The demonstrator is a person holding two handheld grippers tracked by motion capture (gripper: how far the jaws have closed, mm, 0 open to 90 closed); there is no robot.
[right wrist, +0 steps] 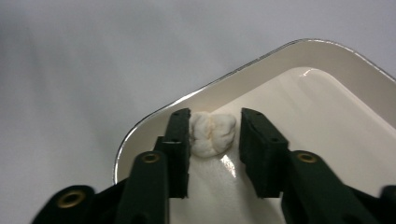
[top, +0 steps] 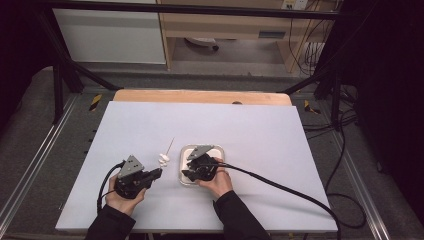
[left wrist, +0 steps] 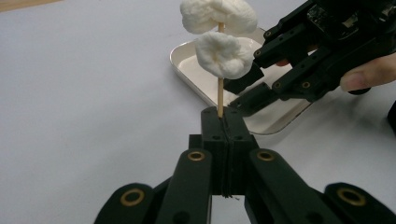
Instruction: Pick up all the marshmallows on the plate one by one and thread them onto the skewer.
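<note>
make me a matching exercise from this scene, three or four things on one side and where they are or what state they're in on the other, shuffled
Things:
1. thin wooden skewer
2. loose white marshmallow
3. white rounded-corner metal tray
4. two white marshmallows

Places or states:
A. lying in a corner of the tray, between open jaws
B. clamped upright in the shut left gripper
C. resting on the white table
D. threaded on the skewer

Pairs: 1-B, 2-A, 3-C, 4-D
</note>
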